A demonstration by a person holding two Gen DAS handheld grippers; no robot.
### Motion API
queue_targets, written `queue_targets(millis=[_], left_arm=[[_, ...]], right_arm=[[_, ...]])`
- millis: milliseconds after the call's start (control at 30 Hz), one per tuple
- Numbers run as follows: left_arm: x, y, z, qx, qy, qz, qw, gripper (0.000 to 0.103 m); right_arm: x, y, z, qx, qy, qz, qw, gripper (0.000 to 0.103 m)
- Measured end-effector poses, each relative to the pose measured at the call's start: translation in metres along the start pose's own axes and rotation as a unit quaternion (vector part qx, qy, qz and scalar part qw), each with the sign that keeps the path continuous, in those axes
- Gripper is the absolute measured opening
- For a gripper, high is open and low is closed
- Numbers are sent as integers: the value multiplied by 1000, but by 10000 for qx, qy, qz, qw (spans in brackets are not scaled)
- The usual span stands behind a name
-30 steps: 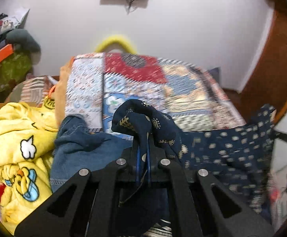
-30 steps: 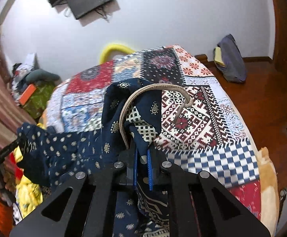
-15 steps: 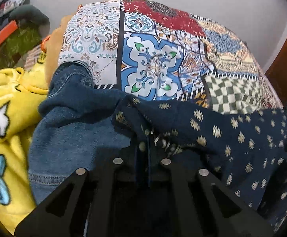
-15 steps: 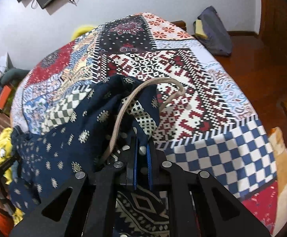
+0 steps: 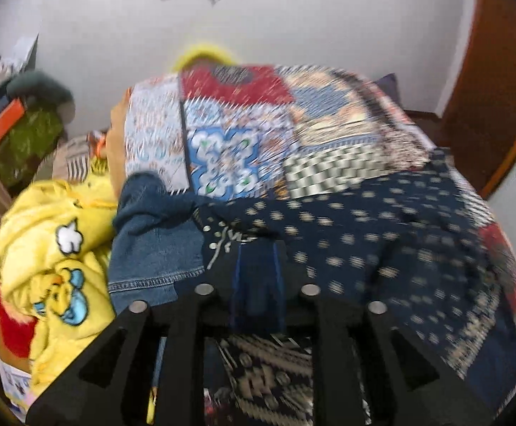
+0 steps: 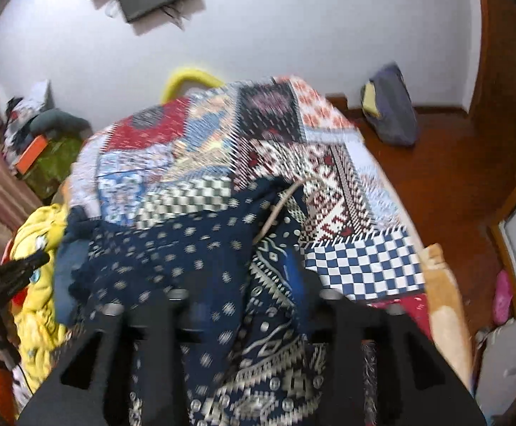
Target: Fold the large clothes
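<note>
A navy garment with pale dots [image 5: 364, 234] lies spread across the near part of the patchwork bedspread [image 5: 240, 142]. Its patterned hem hangs toward me. My left gripper [image 5: 258, 266] is over its left end; the jaws are opening, with dark cloth loose between the blue pads. In the right wrist view the same garment [image 6: 173, 248] shows a beige drawstring [image 6: 275, 209] at its upper fold. My right gripper [image 6: 243, 284] is over its right end, jaws opening and standing well apart above the cloth. The left gripper [image 6: 13, 269] shows at the left edge of that view.
A blue denim garment [image 5: 151, 241] and a yellow fleece with cartoon prints [image 5: 52, 241] are heaped left of the navy one. A cluttered pile [image 5: 20, 131] stands by the far left wall. A grey bag [image 6: 393, 106] lies on the wooden floor right of the bed.
Both grippers were shut on the navy garment and held it up, then brought it down onto the bed. Now both jaws stand apart, the views have pulled back, and the garment lies flat.
</note>
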State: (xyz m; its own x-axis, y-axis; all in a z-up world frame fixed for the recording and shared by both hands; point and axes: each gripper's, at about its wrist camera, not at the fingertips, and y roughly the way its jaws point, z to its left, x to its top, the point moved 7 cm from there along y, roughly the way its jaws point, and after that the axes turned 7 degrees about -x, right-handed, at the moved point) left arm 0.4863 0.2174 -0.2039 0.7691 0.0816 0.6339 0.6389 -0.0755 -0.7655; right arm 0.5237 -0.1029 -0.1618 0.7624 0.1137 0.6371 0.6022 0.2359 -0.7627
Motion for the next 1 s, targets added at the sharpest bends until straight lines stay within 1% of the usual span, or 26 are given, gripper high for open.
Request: queue_targets(millis=[33, 67, 100, 133, 167, 200, 233, 300, 400, 500, 533, 567, 600, 667, 733, 833, 900, 1000], left_arm=[[0, -13, -6, -35, 51, -71, 10000, 30], [-1, -26, -13, -70, 103, -149, 9998, 39], [-2, -38, -18, -103, 153, -226, 9996, 45], [-3, -51, -24, -131, 193, -302, 9993, 48], [-4, -60, -27, -147, 213, -350, 9991, 54], [-6, -68, -29, -159, 217, -382, 9989, 60], [-9, -81, -32, -178, 213, -447, 9986, 62], [-16, -95, -34, -189, 226, -494, 9983, 69], [-33, -115, -36, -248, 283, -457, 9982, 72], [-53, -121, -32, -294, 239, -314, 9988, 73], [-63, -121, -29, -339, 197, -224, 9990, 74], [-72, -120, -27, -366, 157, -131, 9991, 78], [-81, -118, -24, -392, 109, -58, 9992, 80], [-103, -110, -17, -472, -35, 157, 9988, 80], [-125, -102, -11, -558, -180, 369, 9976, 80], [-163, -85, -6, -789, -476, 768, 9928, 80], [-192, -72, -5, -956, -699, 1065, 9872, 80], [-226, -55, -6, -1057, -927, 1443, 9795, 80]], right_arm=[[-1, -15, 4, 12, -63, -117, 9999, 49], [-3, -28, 7, 22, -104, -192, 9998, 55], [-5, -40, 10, 29, -133, -246, 9996, 58], [-7, -47, 12, 35, -150, -276, 9995, 65], [-10, -58, 15, 43, -181, -307, 9994, 72], [-12, -65, 16, 32, -212, -323, 9992, 74], [-17, -76, 18, -7, -276, -351, 9990, 78], [-24, -86, 21, -72, -390, -351, 9986, 80], [-40, -99, 24, -76, -580, -205, 9981, 80], [-60, -105, 22, -90, -649, -43, 9978, 80], [-67, -105, 20, -86, -663, 10, 9978, 80], [-75, -105, 18, -58, -669, 77, 9977, 80], [-83, -104, 17, -1, -654, 174, 9977, 80], [-101, -98, 12, 44, -600, 433, 9973, 80], [-119, -91, 7, -9, -565, 672, 9961, 80], [-147, -73, -3, -103, -573, 1081, 9924, 80], [-164, -62, -9, -85, -540, 1314, 9898, 80], [-191, -46, -19, -6, -376, 1590, 9866, 80]])
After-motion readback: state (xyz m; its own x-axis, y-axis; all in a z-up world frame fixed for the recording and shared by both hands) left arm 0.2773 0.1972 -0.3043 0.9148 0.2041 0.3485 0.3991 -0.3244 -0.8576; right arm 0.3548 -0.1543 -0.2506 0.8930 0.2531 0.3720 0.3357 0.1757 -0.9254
